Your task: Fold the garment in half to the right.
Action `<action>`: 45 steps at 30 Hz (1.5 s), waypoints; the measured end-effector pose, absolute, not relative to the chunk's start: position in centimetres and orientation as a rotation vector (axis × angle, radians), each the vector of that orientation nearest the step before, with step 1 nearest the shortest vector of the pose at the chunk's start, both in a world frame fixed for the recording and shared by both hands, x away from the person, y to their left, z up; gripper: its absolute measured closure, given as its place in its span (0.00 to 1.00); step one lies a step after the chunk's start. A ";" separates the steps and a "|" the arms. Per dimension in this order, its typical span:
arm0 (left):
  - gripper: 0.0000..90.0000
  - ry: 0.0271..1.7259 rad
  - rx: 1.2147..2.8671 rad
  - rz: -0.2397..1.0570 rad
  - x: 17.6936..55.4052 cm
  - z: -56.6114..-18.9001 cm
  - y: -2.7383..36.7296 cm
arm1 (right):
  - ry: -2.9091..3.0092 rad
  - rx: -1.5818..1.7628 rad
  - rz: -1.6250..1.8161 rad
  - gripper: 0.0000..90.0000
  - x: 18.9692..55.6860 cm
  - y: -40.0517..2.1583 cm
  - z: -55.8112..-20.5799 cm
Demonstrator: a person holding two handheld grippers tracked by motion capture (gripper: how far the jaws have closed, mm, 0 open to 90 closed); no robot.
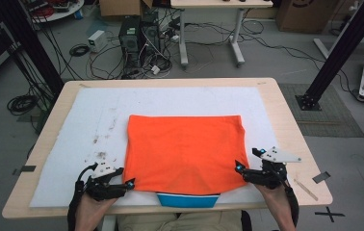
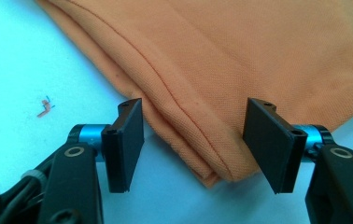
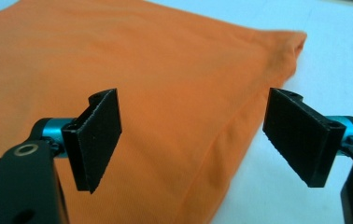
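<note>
Lying flat near the middle of the desk (image 1: 286, 120), on a white mat (image 1: 84, 110), an orange garment (image 1: 185, 151) is seen folded into a rough rectangle. A blue and white part (image 1: 188, 199) is seen under its near edge, at the edge of the desk nearest the person.

The left gripper (image 1: 128, 184) is held at the near left corner of the garment, low over the mat. In the left gripper view, its jaws are seen apart, one on either side of the folded corner (image 2: 214, 175), with the stitched hem (image 2: 174, 100) running between them. The pads (image 2: 130, 140) are not pressed on the cloth; a gap is left on both sides, so nothing is held.

The right gripper (image 1: 241, 169) is placed at the near right edge of the garment. In the right gripper view its jaws are spread wide, one over the orange cloth (image 3: 118, 70) and the other over the bare white mat (image 3: 342, 56), with the folded right edge (image 3: 240, 140) lying between them. No cloth is pinched there either.

A small orange scrap (image 2: 45, 108) can be made out on the mat beside the left gripper. Dark smudges (image 1: 100, 154) are marked on the mat to the left of the garment.
</note>
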State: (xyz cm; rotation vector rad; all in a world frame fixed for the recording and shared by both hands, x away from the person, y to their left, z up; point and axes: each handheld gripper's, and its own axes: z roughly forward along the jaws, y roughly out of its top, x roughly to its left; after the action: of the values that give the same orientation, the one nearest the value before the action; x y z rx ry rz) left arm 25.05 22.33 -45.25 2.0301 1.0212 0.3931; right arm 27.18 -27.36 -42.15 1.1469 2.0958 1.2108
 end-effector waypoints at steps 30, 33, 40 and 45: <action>0.89 1.014 1.928 0.373 23.9 -45.9 22.7 | 2.417 0.873 1.250 0.22 37.8 -11.7 -39.9; 0.89 1.005 1.937 0.386 23.9 -45.9 22.6 | 2.455 0.847 1.227 0.22 39.3 -9.8 -40.1; 0.89 1.011 1.931 0.389 23.8 -45.9 22.6 | 2.549 0.808 1.227 0.23 42.6 -5.3 -40.8; 0.89 1.003 1.937 0.384 23.5 -45.8 22.6 | 2.579 0.771 1.206 0.23 44.1 -2.7 -41.3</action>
State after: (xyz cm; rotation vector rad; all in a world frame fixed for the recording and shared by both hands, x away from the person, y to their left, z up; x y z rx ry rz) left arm 23.54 22.57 -45.83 1.9373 1.0026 0.3838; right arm 44.08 -2.67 -41.34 0.7715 2.5791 1.2056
